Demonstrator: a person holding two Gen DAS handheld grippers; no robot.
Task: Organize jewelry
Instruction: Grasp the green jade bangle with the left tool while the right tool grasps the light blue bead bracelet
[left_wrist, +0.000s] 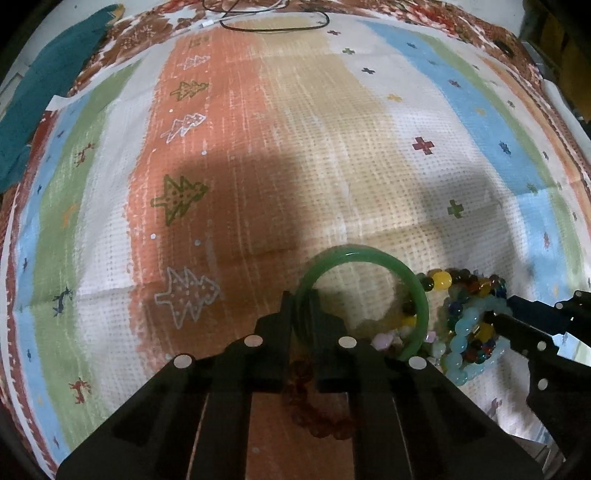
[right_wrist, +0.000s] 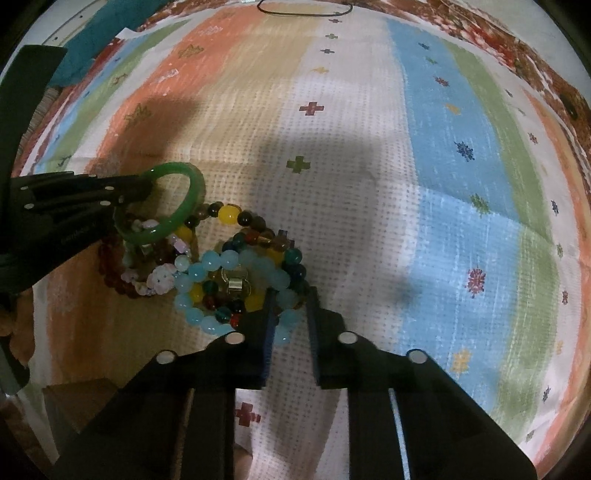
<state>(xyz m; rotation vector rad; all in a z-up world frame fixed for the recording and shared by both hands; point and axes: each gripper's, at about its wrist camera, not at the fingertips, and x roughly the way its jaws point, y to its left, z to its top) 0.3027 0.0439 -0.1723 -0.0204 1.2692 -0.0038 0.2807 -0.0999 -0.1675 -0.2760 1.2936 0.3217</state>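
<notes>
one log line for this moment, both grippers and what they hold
left gripper: shut on green bangle | right gripper: shut on light blue bead bracelet | bracelet pile: on striped cloth

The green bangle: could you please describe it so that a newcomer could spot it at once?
On the striped cloth lies a heap of bracelets. At the heap's left edge in the right wrist view, the green bangle rests on it, gripped by the left tongs. Unlike its beaded neighbours, it is one smooth, solid green ring.
</notes>
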